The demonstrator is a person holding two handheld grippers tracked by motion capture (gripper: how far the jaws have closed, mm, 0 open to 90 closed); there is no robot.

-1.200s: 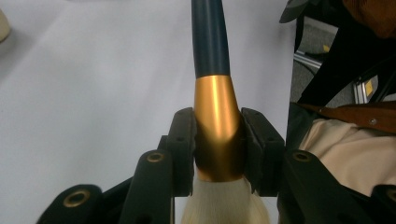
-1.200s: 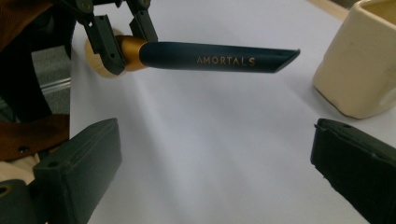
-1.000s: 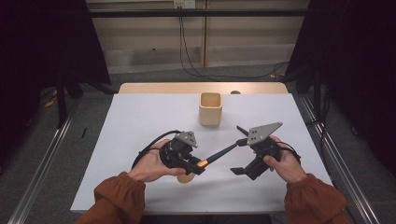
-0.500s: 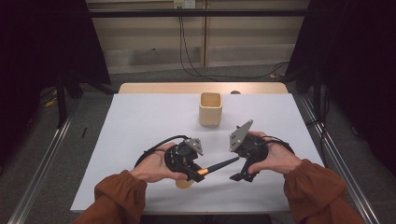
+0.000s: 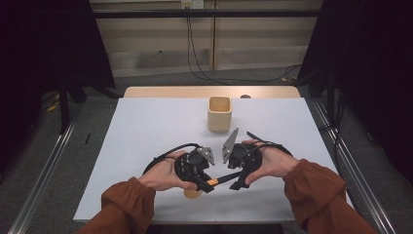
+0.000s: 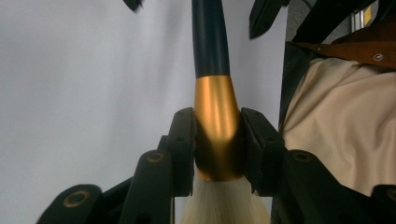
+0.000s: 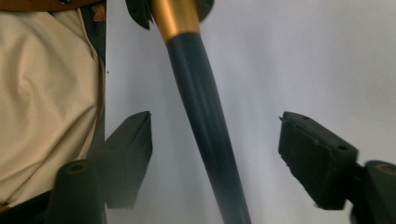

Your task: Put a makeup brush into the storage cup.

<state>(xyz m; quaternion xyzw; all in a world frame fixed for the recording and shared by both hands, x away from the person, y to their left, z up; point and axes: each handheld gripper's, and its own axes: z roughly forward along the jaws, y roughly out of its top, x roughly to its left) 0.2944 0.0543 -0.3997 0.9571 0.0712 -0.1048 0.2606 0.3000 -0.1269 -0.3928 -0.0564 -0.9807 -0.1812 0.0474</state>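
1. Brush point(image 6: 215, 107) sits clamped at its gold ferrule in the left gripper point(image 5: 195, 170), low over the white table point(image 5: 146, 126) near its front edge.
2. Right gripper point(image 5: 238, 168) has just been closing; its jaws flank the dark handle without touching it.
3. Left gripper view shows pale bristles below the ferrule; the high view shows a wooden cup point(image 5: 219, 113) farther back.

A lab-like recording bay is suggested: a white surface point(image 5: 146, 146) is flanked by black curtains point(image 5: 53, 44), metal floor rails point(image 5: 44, 170) and cables point(image 5: 195, 53) hung from a wall socket.
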